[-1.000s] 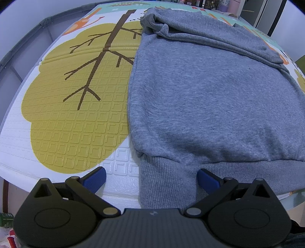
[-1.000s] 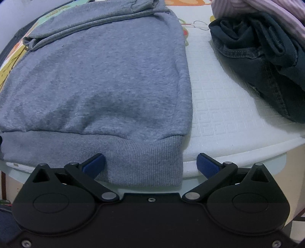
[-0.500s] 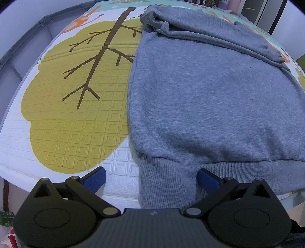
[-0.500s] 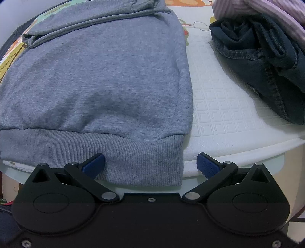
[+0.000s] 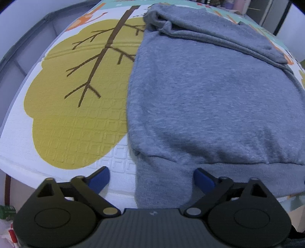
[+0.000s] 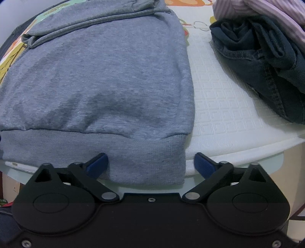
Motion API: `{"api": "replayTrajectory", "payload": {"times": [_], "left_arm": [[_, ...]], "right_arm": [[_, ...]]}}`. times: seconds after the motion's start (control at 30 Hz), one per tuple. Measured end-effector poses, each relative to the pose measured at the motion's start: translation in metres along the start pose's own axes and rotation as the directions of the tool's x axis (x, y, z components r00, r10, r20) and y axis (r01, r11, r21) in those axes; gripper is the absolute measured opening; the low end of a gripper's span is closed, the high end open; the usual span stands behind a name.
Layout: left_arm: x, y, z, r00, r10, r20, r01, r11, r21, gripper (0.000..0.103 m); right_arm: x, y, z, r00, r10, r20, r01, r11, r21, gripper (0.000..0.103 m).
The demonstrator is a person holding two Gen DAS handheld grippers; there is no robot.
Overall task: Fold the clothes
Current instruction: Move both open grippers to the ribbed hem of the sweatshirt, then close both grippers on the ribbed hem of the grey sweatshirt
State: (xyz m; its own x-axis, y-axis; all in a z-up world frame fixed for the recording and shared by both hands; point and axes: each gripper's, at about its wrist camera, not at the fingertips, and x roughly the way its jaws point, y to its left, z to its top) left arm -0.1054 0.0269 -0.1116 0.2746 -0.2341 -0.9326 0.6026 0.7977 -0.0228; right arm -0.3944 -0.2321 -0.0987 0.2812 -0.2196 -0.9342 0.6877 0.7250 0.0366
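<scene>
Barely shifted since a second ago: both views nudged a touch closer to the near hem, nothing else rearranged. Lying flat on the patterned play mat, grey sweatshirt, body smoothed out, sleeves gathered across the far end near the shoulders, ribbed hem band hanging slightly over the mat's near edge. Left gripper spread wide, blue pads either side of the hem's left corner, pinching nothing. Right gripper likewise spread, straddling the hem's right corner, one pad over the rib and the other over bare mat. Off to the right, well apart from the sweatshirt: dark denim garment with a striped pinkish garment heaped on top. Handling, as a judgement: soft, thick fleece-like knit, limp, fairly light yet bulky, not slippery, not fragile; likely to drape and sag between two hold points, so best taken at both hem corners together, on the firmer ribbed band, through both layers. Long axis running from the near hem away toward the far collar end, roughly straight ahead of both cameras; hem toward the grippers, shoulders away. Fits either a half-folded garment awaiting a hem-to-shoulder fold or one just laid out with sleeves tucked in.
</scene>
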Motion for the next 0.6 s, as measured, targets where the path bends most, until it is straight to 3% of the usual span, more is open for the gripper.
{"api": "replayTrajectory", "payload": {"times": [0.17, 0.33, 0.5, 0.6], "left_arm": [[-0.007, -0.010, 0.001, 1.000, -0.029, 0.004, 0.029, 0.999, 0.037, 0.063], [-0.010, -0.018, 0.002, 1.000, -0.030, 0.002, 0.029, 0.998, 0.061, 0.051], [-0.014, -0.022, 0.003, 0.999, -0.047, 0.009, 0.046, 0.996, 0.079, 0.027], [-0.017, -0.022, 0.003, 0.998, -0.054, 0.016, 0.053, 0.995, 0.081, 0.022]], "right_arm": [[-0.005, 0.004, -0.001, 1.000, 0.013, 0.001, -0.013, 1.000, -0.005, 0.076], [-0.011, 0.003, 0.000, 0.999, 0.032, -0.005, -0.032, 0.999, 0.010, 0.056], [-0.017, 0.003, 0.001, 0.997, 0.077, -0.006, -0.077, 0.996, 0.034, 0.024], [-0.020, 0.002, 0.001, 0.996, 0.085, -0.001, -0.085, 0.995, 0.047, 0.019]]}}
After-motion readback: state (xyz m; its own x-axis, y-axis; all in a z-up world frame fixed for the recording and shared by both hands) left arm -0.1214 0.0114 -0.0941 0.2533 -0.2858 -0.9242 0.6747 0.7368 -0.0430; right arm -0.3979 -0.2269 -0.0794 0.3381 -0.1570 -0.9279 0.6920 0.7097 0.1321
